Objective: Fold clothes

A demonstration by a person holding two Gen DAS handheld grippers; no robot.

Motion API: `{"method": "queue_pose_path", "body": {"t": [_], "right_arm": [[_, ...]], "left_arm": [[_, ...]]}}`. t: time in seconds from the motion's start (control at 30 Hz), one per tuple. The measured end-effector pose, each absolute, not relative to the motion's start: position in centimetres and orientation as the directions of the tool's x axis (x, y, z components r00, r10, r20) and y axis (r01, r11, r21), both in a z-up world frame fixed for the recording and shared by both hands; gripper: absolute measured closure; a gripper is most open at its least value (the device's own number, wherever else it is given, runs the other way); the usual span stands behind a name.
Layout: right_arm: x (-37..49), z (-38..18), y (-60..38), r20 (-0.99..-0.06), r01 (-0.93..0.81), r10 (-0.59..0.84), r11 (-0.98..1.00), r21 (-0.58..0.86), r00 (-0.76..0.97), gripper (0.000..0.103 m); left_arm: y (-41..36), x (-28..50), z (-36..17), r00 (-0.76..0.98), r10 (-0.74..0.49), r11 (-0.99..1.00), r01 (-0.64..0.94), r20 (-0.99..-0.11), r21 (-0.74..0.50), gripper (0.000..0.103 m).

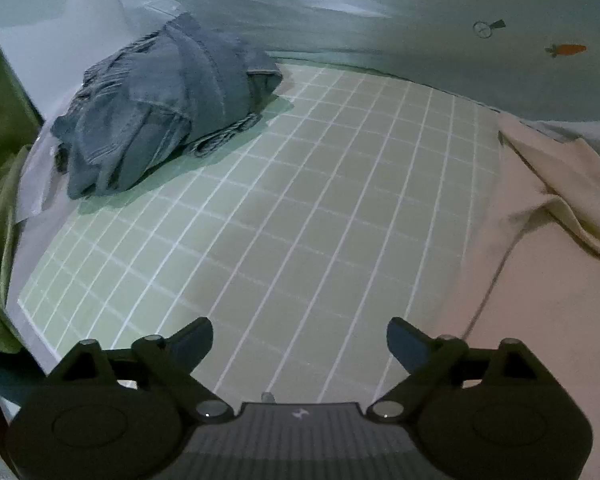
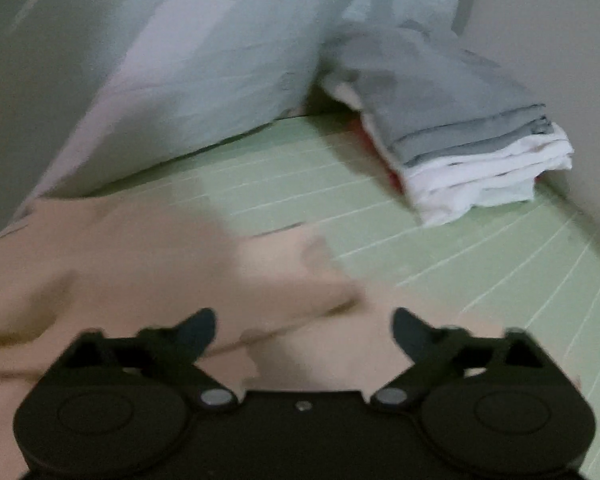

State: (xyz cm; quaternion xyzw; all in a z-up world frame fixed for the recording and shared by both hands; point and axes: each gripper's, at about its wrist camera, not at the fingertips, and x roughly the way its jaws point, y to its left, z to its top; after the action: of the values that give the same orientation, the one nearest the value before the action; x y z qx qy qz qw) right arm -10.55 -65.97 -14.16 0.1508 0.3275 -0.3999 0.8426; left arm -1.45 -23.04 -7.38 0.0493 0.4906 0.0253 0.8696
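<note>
Nearby, crumpled jeans (image 1: 164, 108) and folded stack (image 2: 472, 148); both claws (image 1: 300, 340) (image 2: 304, 332) spread, empty.

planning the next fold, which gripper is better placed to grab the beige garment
Right. The open right gripper hangs directly over the spread beige cloth garment. The open left gripper is over bare green grid mat, garment off to its side.

Both wrist views low, close over green grid mat (image 1: 300, 200) (shared) — beige garment (image 2: 140, 260) too.
</note>
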Motion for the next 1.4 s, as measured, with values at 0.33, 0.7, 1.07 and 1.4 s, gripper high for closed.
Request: {"method": "queue_pose_path", "body": {"t": [0.33,0.7,1.07,1.4], "right_arm": [[-10.0,-11.0,-49.3,-0.619,0.544,-0.408,0.838,0.038,0.671,0.0],[-9.8,-11.7,-31.9,-0.697,0.409,-0.259,0.911,0.054,0.669,0.002],[-7.4,-14.4,-27.3,-0.753,0.386,-0.166,0.914,0.126,0.637,0.065],[-10.9,-11.1,-31.5,-0.688,0.437,-0.191,0.877,0.201,0.7,0.095]], "left_arm": [[-18.7,-2.6,-8.7,0.518,-0.087,0.994,0.107,-0.851,-0.036,0.007],[-13.5,-0.3,-6.7,0.514,-0.308,0.924,0.362,-0.801,-0.123,0.007],[-9.6,0.9,-6.0,0.486,-0.374,0.882,0.451,-0.79,-0.14,0.006],[-10.6,0.7,-5.3,0.527,-0.356,0.901,0.412,-0.772,-0.134,0.006]]}}
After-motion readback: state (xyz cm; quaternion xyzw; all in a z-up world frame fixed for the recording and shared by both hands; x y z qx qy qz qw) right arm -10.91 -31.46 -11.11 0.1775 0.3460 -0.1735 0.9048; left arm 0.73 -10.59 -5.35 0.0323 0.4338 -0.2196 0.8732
